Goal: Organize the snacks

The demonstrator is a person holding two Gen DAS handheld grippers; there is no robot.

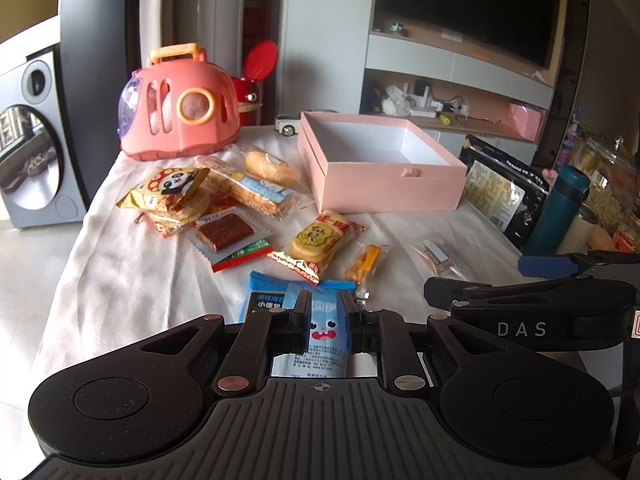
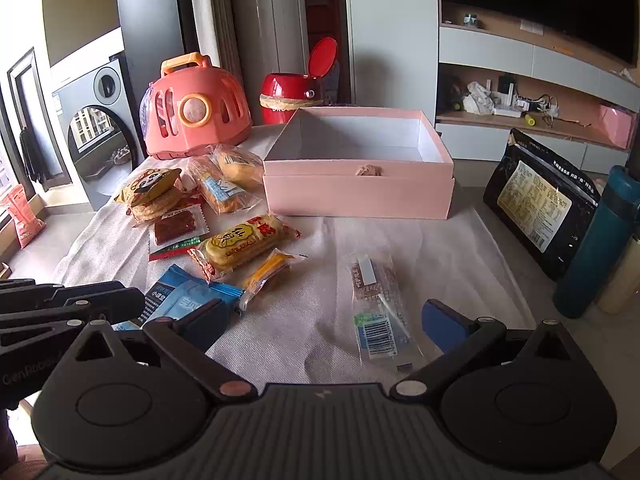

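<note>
We note the left gripper w/ its fingers closed tight on a blue foil snack packet printed w/ a cartoon face, pinched at the packet's near end; the packet sits at the near edge of the counter, which is covered by a white cloth. The right gripper has its fingers spread fully wide & holds nothing; a clear-wrapped brown snack bar w/ a barcode label lies flat on the cloth between them, apart from both pads.

The open pink cardboard box w/ white lining stands toward the far edge, approx. centre, and no snack shows inside it. Left of the box we record a cluster of snacks: a yellow panda-print rice cracker pack on top of the pile, a long clear-wrapped biscuit pack w/ a blue label, a round bun in clear wrap and a flat dark-red strip in a clear pouch w/ red-green edge. Nearer the middle: a yellow rice cracker pack w/ red ends and, just beside it, a small orange sweet in clear wrap.

At the far left corner stands a coral plastic carrier toy w/ orange handle; a red flip-lid bin behind it. Along the right edge: a black pouch w/ a printed label leaning upright, and a teal bottle beside it.
</note>
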